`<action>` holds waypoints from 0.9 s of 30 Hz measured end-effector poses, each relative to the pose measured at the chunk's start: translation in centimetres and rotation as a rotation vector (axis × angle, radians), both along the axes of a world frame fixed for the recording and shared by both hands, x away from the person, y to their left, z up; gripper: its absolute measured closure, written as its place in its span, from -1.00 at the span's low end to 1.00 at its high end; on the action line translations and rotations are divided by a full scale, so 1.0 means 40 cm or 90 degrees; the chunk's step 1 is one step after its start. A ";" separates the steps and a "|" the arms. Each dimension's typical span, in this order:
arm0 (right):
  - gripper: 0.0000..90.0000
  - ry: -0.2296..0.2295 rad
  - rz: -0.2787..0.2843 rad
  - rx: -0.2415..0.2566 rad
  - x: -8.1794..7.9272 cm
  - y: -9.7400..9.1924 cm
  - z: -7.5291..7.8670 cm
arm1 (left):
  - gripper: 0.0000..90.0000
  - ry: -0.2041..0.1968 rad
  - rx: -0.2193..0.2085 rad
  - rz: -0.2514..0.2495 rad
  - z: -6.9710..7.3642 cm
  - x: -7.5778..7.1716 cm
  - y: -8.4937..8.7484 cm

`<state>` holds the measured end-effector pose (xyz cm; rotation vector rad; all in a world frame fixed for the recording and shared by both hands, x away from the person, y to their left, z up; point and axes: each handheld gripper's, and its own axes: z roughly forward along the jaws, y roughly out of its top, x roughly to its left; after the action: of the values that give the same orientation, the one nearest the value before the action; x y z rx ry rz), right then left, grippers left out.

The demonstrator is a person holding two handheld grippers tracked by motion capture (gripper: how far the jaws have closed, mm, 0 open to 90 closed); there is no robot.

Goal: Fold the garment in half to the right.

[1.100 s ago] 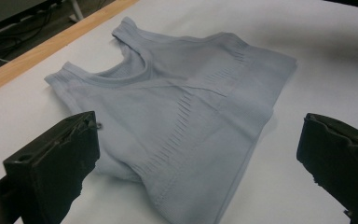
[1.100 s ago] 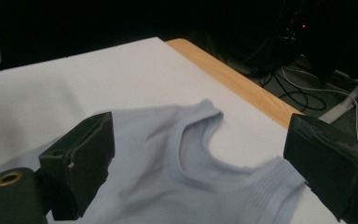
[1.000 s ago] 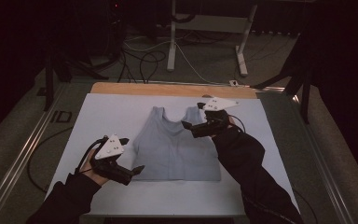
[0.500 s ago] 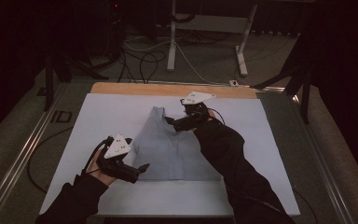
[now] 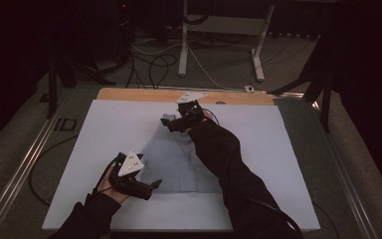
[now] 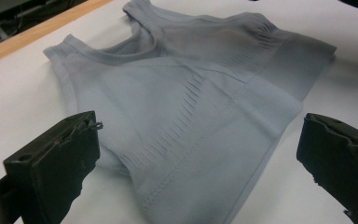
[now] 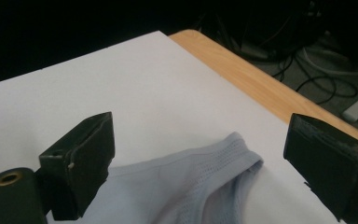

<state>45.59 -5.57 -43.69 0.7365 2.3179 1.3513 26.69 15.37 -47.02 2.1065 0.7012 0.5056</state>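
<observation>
A pale grey sleeveless top (image 5: 171,162) lies flat on the white board (image 5: 283,159), shoulder straps toward the far edge. My left gripper (image 5: 154,185) hovers at the top's near left hem corner, open. In the left gripper view the top (image 6: 191,98) spreads out ahead of the wide-apart jaws of the left gripper (image 6: 196,163). My right gripper (image 5: 168,124) reaches over the garment to its far left strap and is open. In the right gripper view the strap (image 7: 228,156) lies between the parted jaws of the right gripper (image 7: 200,163), not pinched. The right sleeve covers part of the top.
A wooden strip (image 5: 139,94) shows along the board's far edge, also seen as wooden strip (image 7: 261,88). Beyond it, cables (image 5: 149,55) and a white stand's legs (image 5: 219,30) are on the dark floor. Bare board lies left and right of the garment.
My right gripper has moved left along the top's far edge, from the right strap to the left strap. The left gripper has crept slightly right toward the hem.
</observation>
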 end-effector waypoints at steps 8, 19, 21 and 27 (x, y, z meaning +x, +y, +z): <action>-0.81 0.028 -0.010 -0.007 0.047 0.031 -0.023 | -0.99 0.046 0.036 0.007 -0.038 0.003 0.006; -0.80 0.057 -0.019 -0.029 0.092 0.072 -0.055 | -0.99 0.120 0.062 0.011 -0.090 0.028 0.026; -0.81 0.062 -0.017 -0.037 0.098 0.078 -0.063 | -0.99 0.130 0.071 0.007 -0.097 0.030 0.024; -0.80 0.082 -0.022 -0.039 0.113 0.090 -0.092 | -0.88 0.154 0.099 -0.001 -0.113 0.037 0.020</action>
<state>50.09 -1.97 -47.37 0.8642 2.4214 1.2463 28.18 16.16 -51.52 2.3391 0.8182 0.3143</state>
